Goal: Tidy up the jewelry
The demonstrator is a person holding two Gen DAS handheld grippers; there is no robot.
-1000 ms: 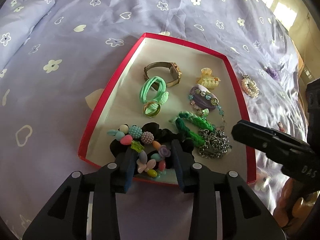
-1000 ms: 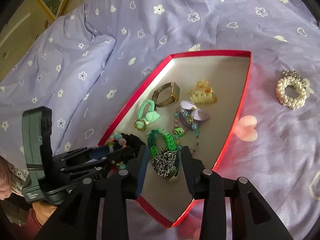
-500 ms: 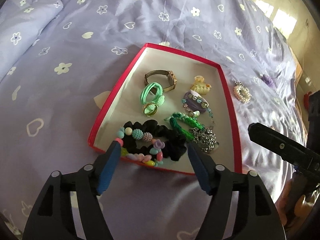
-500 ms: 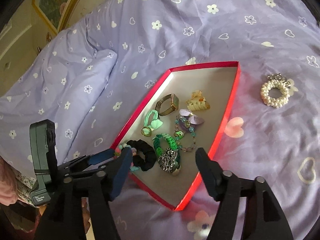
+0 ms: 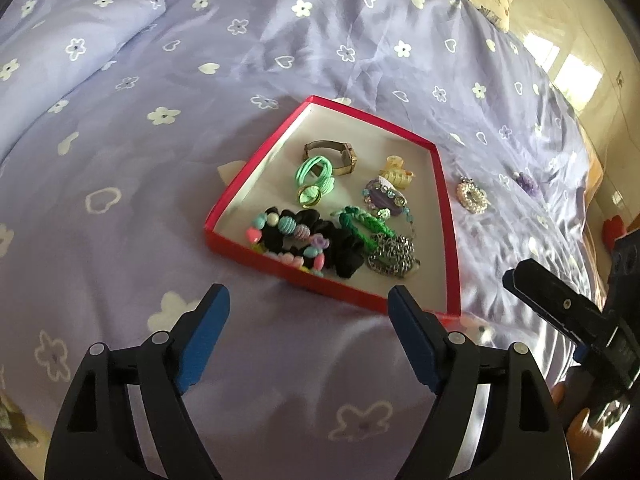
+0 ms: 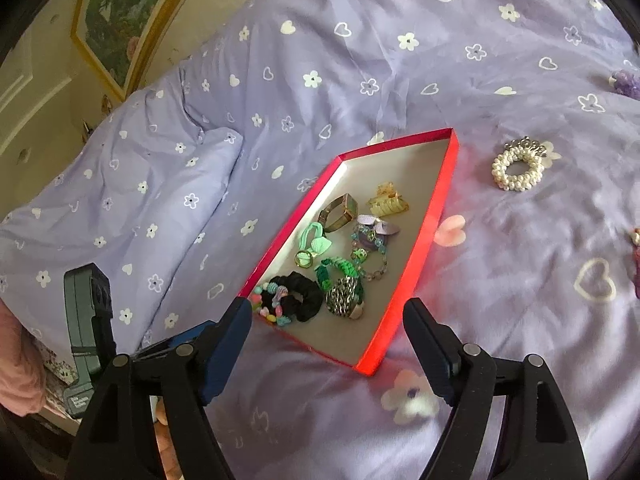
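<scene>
A red tray (image 5: 447, 216) (image 6: 436, 208) lies on the purple bedspread and holds several pieces: a black scrunchie (image 5: 344, 248) (image 6: 306, 298) with a coloured bead bracelet (image 5: 288, 230), a silver chain (image 5: 394, 256) (image 6: 342, 298), a green braid (image 5: 362, 220), a watch (image 5: 340, 156), a mint hair tie (image 5: 316, 174) and a yellow claw clip (image 5: 396, 172). My left gripper (image 5: 308, 316) is open and empty, just before the tray's near edge. My right gripper (image 6: 330, 322) is open and empty, over the tray's near corner.
A pearl scrunchie (image 5: 472, 198) (image 6: 518, 170) lies on the bedspread right of the tray. A purple piece (image 5: 528, 182) (image 6: 624, 80) lies farther right. A pillow (image 6: 132, 184) is at the left. A framed picture (image 6: 120, 12) hangs on the wall behind.
Both grippers have opened and drawn back from the tray. The bead bracelet with the scrunchie and the silver chain now lie free in the tray.
</scene>
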